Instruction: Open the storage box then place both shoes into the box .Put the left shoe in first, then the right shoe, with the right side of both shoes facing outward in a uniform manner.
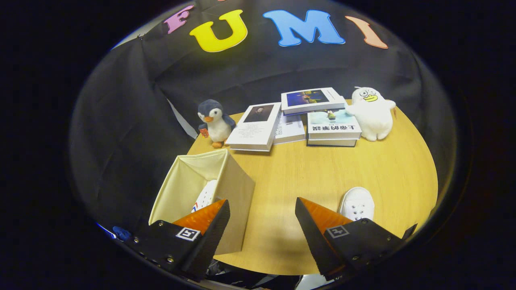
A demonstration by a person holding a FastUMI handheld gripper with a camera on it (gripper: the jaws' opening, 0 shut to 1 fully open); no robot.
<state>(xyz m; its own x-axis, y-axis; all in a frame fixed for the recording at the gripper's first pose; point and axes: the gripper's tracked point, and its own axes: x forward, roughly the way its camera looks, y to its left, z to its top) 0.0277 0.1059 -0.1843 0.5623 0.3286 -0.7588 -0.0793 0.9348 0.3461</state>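
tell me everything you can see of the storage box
The storage box is a cream fabric bin, open at the top, standing upright near the round wooden table's edge, just ahead of the open gripper's left finger. A white shoe lies inside it against the wall. A penguin plush stands beyond.

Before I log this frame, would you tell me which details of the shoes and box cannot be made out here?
- Shoe in the box, gripper view: the box wall and one finger cover most of it, so its facing is unclear.
- Shoe on the table: the other finger hides its rear; left or right unclear.
- Gripper: open, holding nothing.
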